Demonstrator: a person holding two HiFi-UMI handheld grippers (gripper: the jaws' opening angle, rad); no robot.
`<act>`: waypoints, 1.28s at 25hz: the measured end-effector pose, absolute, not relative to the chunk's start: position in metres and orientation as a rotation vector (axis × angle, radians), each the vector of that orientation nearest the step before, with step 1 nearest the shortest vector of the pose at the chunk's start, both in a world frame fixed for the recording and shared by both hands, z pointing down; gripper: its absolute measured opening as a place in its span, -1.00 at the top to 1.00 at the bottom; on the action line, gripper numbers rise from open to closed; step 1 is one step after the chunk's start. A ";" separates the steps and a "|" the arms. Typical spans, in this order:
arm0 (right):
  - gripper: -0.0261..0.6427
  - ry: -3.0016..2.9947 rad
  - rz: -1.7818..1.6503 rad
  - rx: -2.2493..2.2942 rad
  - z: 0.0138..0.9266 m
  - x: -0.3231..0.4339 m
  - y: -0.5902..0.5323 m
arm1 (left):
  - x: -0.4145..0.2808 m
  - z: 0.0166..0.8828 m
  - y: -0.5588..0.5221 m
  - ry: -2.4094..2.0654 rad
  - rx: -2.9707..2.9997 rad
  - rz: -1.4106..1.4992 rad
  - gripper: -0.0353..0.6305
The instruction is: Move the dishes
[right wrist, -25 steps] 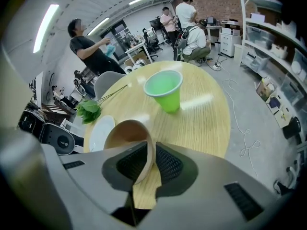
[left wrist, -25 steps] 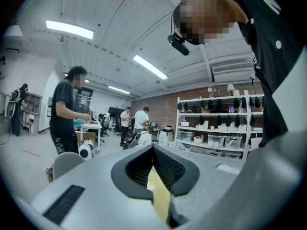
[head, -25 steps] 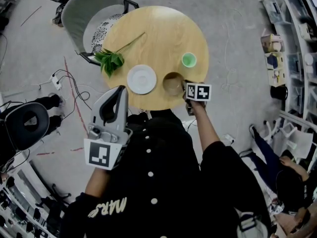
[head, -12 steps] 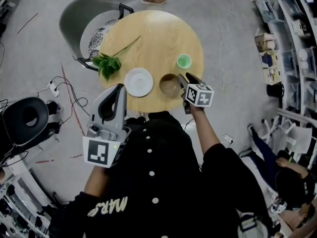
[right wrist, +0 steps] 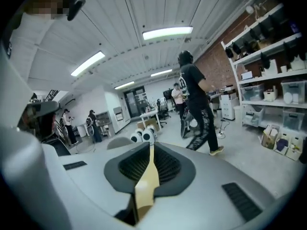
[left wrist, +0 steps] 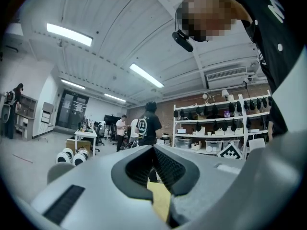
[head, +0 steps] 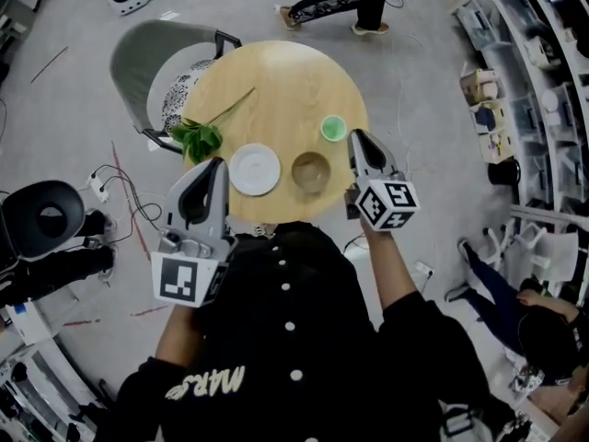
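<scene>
Head view.
- Left claw (head: 218,162): grey two-jaw tool with a marker cube, held level at the near edge of the round pale-wood table (head: 276,67). It is clenched and carries nothing, and is probably parked while the other hand works.
- Round white ceramic saucer (head: 254,169): flat on the table, just ahead and to the right of the left claw's tips. Nothing touches it.
- Round brown cup (head: 311,171): upright between the two claws, just left of the right claw and apart from it.
- Small round green cup (head: 333,128): upright, just left of the right claw's tips. The claw appears to be held above table level, so contact is unlikely.
- Right claw (head: 355,136): matching grey tool, tilted slightly down. Its jaws have just been closing, with nothing between them.
- Green leafy sprig with a long stem (head: 199,138): lying flat, just beyond the left claw.
- All three dishes stand along the near side, within reach of either claw.

Left gripper view.
- The left claw's dark ribbed pads meet at the tips with nothing caught between them.
- It points across the room at shelving (left wrist: 225,123) and standing people. No dish is ahead of it, which fits an idle hold.

Right gripper view.
- The right claw's pads are pressed together and empty.
- Beyond them are open floor and a walking person (right wrist: 199,109). The table is out of view, so this claw seems to be held clear of the crockery.
</scene>
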State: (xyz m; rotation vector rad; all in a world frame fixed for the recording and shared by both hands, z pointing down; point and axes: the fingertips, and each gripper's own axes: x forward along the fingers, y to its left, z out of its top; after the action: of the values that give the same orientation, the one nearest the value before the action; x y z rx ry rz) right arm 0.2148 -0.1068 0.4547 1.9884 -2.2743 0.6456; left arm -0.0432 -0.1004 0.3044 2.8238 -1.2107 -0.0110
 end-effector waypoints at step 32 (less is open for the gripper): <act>0.93 -2.234 -0.159 2.403 0.210 0.293 -0.017 | -0.071 0.225 -0.145 -1.327 2.940 -0.158 0.88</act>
State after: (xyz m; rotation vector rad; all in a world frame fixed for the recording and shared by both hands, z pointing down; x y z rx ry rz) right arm 0.2934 -0.0174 0.2102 2.4027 -2.2340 -0.1588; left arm -0.0708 -0.1448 0.2254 2.9396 -1.3273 -0.1583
